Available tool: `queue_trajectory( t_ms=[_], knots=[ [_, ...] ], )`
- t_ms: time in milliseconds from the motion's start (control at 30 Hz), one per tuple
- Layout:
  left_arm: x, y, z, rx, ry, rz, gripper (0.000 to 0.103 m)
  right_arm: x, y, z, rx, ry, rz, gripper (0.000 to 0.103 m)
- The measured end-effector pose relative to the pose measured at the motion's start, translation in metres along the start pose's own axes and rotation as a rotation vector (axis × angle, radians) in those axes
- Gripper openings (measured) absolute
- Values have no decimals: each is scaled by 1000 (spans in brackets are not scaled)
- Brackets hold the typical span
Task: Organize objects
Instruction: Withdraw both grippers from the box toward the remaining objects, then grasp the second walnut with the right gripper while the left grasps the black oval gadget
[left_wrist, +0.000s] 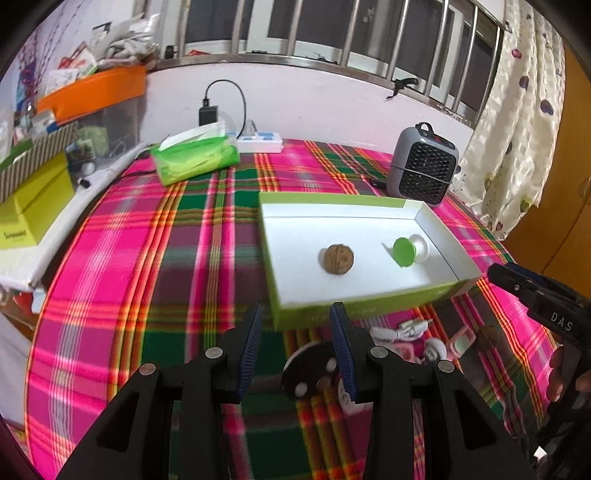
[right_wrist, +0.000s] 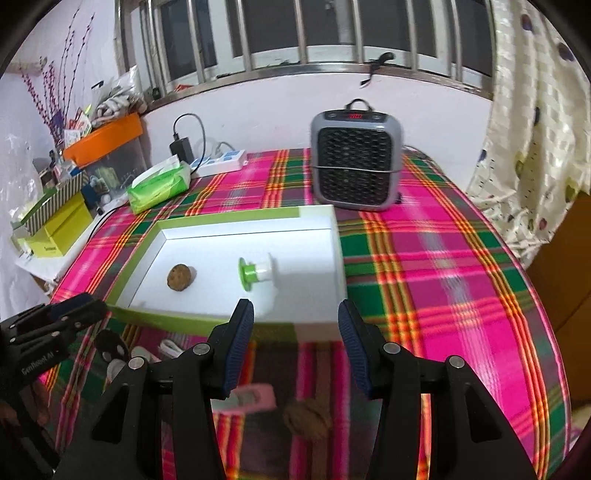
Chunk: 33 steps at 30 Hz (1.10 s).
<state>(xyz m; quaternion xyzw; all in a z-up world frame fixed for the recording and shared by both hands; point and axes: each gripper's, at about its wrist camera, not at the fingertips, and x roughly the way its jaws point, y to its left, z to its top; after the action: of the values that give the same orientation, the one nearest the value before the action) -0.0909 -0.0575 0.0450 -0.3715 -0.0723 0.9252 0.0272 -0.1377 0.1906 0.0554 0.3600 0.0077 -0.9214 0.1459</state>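
Observation:
A shallow green-edged box (left_wrist: 369, 302) (right_wrist: 147, 243) lies on the plaid table. Inside lie a brown walnut (left_wrist: 339, 259) (right_wrist: 179, 277) and a green-capped white item (left_wrist: 406, 252) (right_wrist: 255, 275). My left gripper (left_wrist: 295, 328) is open and empty, above a black disc with white dots (left_wrist: 306, 367). Nearby lie a white cable (left_wrist: 400, 330), a pink case (left_wrist: 461, 341) (right_wrist: 249, 400) and a second walnut (left_wrist: 489, 336) (right_wrist: 308, 415). My right gripper (right_wrist: 295, 325) is open and empty, above that walnut and the pink case. It also shows at the right of the left wrist view (left_wrist: 535, 295).
A grey fan heater (left_wrist: 423, 164) (right_wrist: 356, 162) stands behind the box. A green tissue pack (left_wrist: 195, 157) (right_wrist: 160, 186) and a white power strip (left_wrist: 260, 142) lie at the back. Boxes and clutter (left_wrist: 37, 199) crowd the left side. A curtain (right_wrist: 535, 129) hangs right.

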Motion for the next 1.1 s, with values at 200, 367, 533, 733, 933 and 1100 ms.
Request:
queue_trajectory(
  t_ms=[200,367,533,733,933,1100],
  knots=[
    [-6,11,-16,-18,9,-26,36,-8,-14,-18,5,11,-25,49],
    [-10,16,-26,-39,-6,-46,37,-14,-28,-33,23,21,-32,49],
    [-11,20,-33,-52,2,-53,37,-16,-31,-45,17,29,-20,49],
    [-7,20,-36,-61,12,-74,37,-12,-24,-50,3,50,39,50],
    [-3,17,-35,-62,23,-99,38,-2,-16,-53,-24,80,48,53],
    [3,13,-33,-50,38,-104,41,6,-14,-53,-33,107,39,53]
  ],
)
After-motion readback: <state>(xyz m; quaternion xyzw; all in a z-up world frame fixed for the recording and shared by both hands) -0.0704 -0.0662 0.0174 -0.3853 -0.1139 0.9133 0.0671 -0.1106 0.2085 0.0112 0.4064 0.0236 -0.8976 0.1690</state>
